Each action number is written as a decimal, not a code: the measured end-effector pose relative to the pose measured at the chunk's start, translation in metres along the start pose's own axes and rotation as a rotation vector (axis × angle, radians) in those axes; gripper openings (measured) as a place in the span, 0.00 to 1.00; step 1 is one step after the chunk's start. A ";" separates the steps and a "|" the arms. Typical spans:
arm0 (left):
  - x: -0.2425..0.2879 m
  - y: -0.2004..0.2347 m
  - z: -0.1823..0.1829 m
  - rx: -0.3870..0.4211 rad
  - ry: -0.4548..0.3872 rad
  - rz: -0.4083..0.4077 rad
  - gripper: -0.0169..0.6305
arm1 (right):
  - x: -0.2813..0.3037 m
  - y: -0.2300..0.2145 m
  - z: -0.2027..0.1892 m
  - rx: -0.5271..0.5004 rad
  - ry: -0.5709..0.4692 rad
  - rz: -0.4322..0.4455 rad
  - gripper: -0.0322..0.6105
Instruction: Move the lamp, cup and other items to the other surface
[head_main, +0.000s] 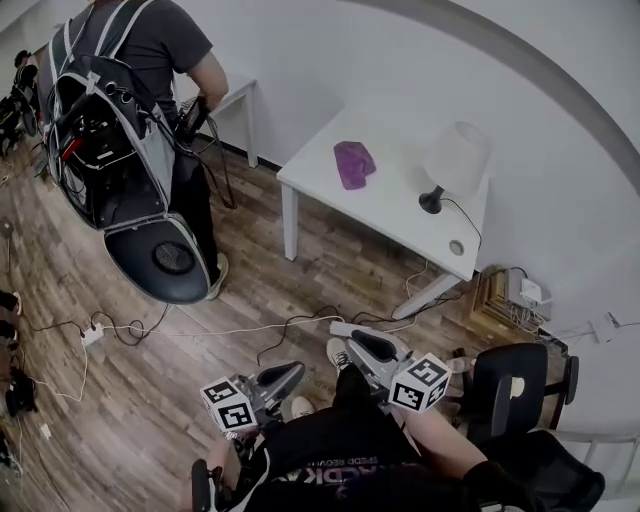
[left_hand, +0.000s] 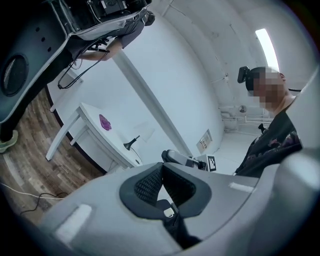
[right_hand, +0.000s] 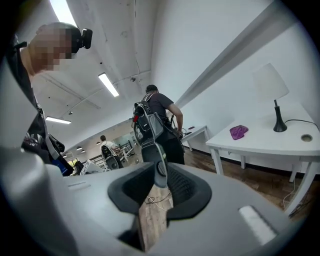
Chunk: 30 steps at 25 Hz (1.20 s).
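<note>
Task not started, I'd say: lamp (head_main: 455, 165), purple cloth (head_main: 353, 163) & small round cup-like thing (head_main: 457, 247) all sit on bench (head_main: 390, 205) at 1 o'clock. L gripper (head_main: 288, 374) jaws together, R gripper (head_main: 352, 337) jaws apart, both empty, well apart from bench.

- White rectangular table (head_main: 385, 205), upper right of frame.
- Purple crumpled cloth (head_main: 353, 163), plain.
- Table lamp (head_main: 455, 160): white shade, black stem and base.
- Brown wood-plank floor (head_main: 130, 390), streaked grain, lower left.
- Grey left gripper (head_main: 290, 372) and grey right gripper (head_main: 347, 333), with black ribbed pads (left_hand: 147, 182).
- Left cube (head_main: 230, 405) and right cube (head_main: 420, 383): white, with black square markers.
</note>
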<state>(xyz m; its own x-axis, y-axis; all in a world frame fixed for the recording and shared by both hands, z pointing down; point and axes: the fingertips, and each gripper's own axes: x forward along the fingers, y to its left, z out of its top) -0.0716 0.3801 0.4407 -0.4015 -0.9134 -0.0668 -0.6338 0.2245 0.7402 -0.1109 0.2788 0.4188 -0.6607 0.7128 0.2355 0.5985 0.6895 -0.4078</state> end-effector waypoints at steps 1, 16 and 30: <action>-0.001 0.002 0.003 0.001 -0.009 0.011 0.03 | 0.005 -0.006 0.005 -0.010 0.000 0.001 0.18; 0.043 0.055 0.056 0.064 -0.048 0.178 0.03 | 0.069 -0.184 0.083 -0.130 0.008 -0.162 0.26; 0.093 0.107 0.096 0.018 -0.116 0.308 0.03 | 0.149 -0.337 0.131 -0.190 0.090 -0.253 0.35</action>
<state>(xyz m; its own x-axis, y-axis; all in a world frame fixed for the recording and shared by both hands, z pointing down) -0.2398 0.3515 0.4494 -0.6482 -0.7570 0.0824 -0.4815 0.4913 0.7258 -0.4699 0.1359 0.4760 -0.7614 0.5185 0.3890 0.5002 0.8517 -0.1562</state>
